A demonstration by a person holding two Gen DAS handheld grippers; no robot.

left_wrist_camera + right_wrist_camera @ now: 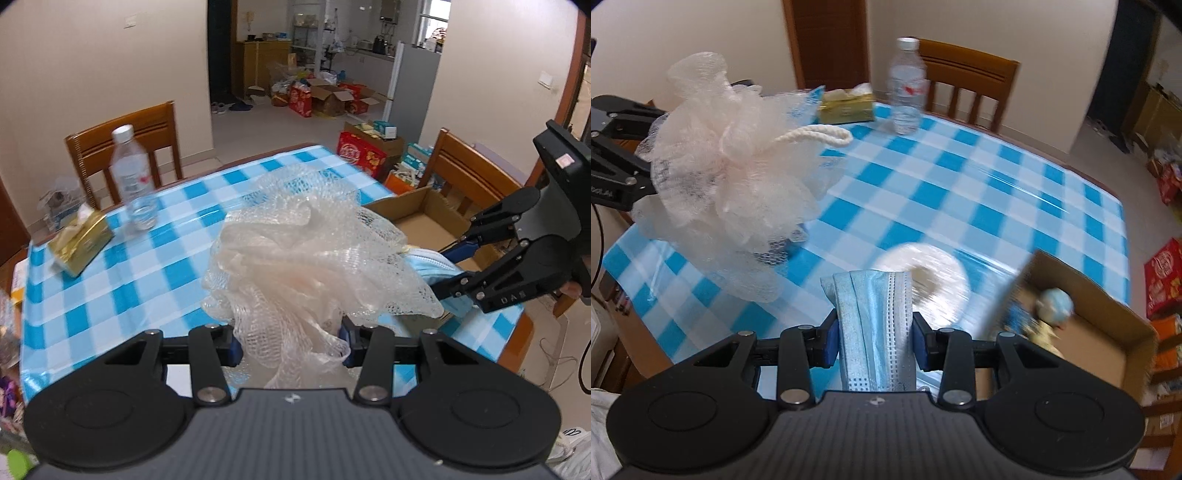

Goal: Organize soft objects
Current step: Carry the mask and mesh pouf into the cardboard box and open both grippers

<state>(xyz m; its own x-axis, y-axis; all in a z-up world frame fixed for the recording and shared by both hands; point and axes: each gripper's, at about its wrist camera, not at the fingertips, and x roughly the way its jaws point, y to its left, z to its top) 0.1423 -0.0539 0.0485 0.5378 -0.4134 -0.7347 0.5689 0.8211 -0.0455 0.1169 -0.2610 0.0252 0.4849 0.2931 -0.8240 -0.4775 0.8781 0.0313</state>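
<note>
I've got the left gripper (291,341) clamped on a pale pink mesh bath pouf (306,251), jaws narrow w/ netting bunched between the blue pads. Pouf is off the table (110,295), up in the air over the blue-and-white checked cloth. From the right wrist cam the same pouf (735,173) shows at upper left w/ its white rope loop (816,134) sticking out to the right, left gripper's black linkage behind it.

Right gripper (875,341) is closed on a folded light-blue face mask (873,325), pads pressing both sides, mask standing up between them, also clear of the table. In the left cam I see the right gripper (448,266) coming in from the right edge w/ the mask (437,269) in its tips, partly hidden behind the pouf; they look touching or nearly so, can't tell which.

Open cardboard box (1108,343) sits at the table's right corner, just beside the right gripper. Something small, blue and pale, lies inside, too blurred to name. On the cloth ahead of the mask there's a white round thing (931,273) w/ a dark centre, blurred, maybe a tape roll, can't say.

Far side of the table: clear plastic water bottle (131,177) upright, w/ a gold tissue pack (81,243) near it. Wooden chair (129,144) behind the bottle, another chair (476,166) behind the box.
</note>
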